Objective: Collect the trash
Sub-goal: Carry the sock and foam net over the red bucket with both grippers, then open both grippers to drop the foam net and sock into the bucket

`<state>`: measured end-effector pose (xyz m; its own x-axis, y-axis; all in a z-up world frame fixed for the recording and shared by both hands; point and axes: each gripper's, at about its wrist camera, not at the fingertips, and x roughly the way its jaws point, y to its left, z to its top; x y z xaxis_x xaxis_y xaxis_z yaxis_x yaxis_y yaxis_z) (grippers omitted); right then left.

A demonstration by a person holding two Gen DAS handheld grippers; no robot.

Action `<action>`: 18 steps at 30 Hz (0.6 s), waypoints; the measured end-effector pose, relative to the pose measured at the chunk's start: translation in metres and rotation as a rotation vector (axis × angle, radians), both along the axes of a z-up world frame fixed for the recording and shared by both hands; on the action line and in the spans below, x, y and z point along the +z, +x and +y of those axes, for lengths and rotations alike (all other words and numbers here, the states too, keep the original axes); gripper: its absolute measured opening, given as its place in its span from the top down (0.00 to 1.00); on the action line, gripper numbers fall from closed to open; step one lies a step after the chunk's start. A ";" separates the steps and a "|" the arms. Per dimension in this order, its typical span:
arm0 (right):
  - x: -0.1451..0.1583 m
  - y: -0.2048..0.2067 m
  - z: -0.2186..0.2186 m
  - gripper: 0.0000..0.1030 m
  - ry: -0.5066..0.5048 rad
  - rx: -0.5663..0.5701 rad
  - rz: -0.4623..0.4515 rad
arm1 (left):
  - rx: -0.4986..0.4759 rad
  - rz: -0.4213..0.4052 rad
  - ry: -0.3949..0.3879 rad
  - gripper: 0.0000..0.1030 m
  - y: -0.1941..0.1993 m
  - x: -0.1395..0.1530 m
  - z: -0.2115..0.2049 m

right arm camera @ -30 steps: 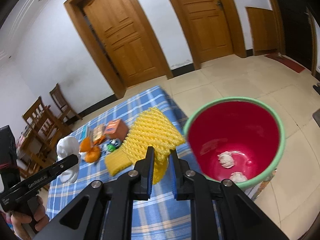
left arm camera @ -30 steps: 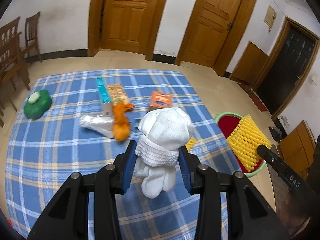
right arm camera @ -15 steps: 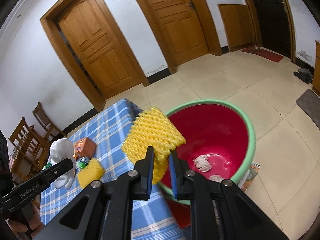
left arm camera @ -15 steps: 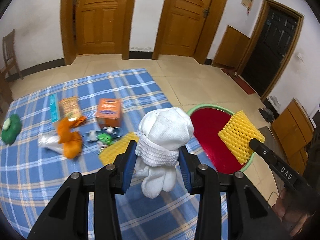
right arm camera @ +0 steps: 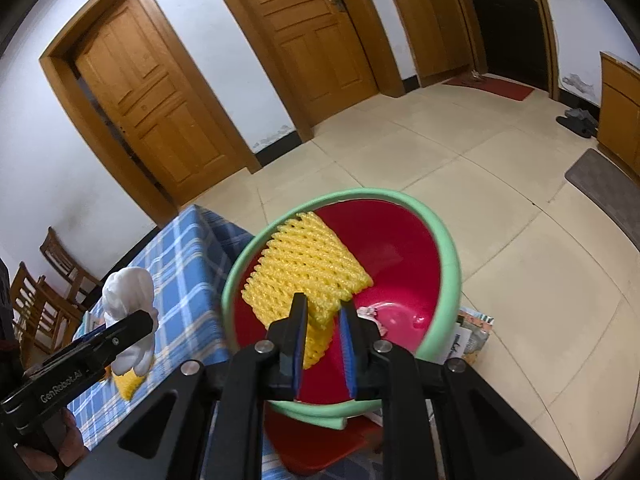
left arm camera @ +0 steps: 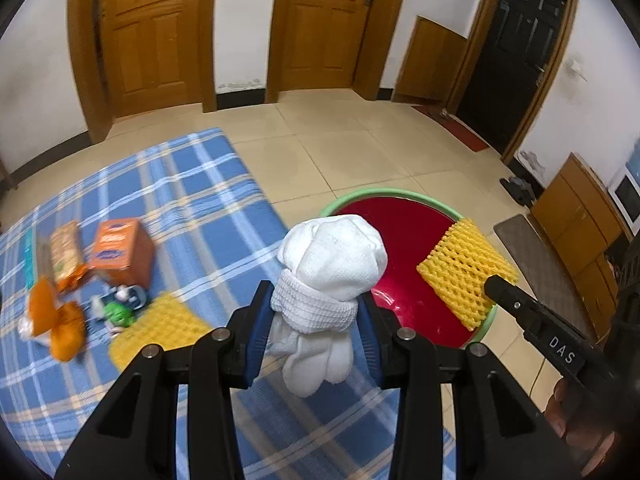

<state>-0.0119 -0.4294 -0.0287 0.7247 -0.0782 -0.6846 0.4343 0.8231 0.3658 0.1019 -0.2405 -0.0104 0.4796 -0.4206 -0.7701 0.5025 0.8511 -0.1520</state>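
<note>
My left gripper (left arm camera: 314,324) is shut on a white foam net wad (left arm camera: 328,276), held above the table edge next to the red bin with a green rim (left arm camera: 384,193). My right gripper (right arm camera: 322,320) is shut on a yellow foam net (right arm camera: 308,268), held over the bin's opening (right arm camera: 450,256). The net also shows in the left wrist view (left arm camera: 464,268). Crumpled paper (right arm camera: 366,312) lies at the bin's bottom. The white wad also shows in the right wrist view (right arm camera: 130,292).
On the blue plaid tablecloth (left arm camera: 180,184) lie a second yellow net (left arm camera: 160,328), an orange box (left arm camera: 120,248), orange wrappers (left arm camera: 56,320), a snack packet (left arm camera: 66,246) and a small green item (left arm camera: 118,312). Wooden chairs (right arm camera: 36,300) stand beyond the table. Books (right arm camera: 468,336) lie by the bin.
Both grippers swung right toward the bin. The yellow net moved from beside the rim to over the bin's opening. The white wad came closer to the bin.
</note>
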 end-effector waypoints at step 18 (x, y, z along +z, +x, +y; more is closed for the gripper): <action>-0.024 0.000 -0.029 0.77 0.036 -0.073 0.055 | -0.106 0.025 0.038 0.60 0.014 -0.031 -0.061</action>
<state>-0.0120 -0.4588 -0.0525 0.6793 -0.1040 -0.7265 0.5131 0.7751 0.3688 0.1163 -0.3010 -0.0409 0.4140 -0.4384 -0.7978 0.5865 0.7987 -0.1345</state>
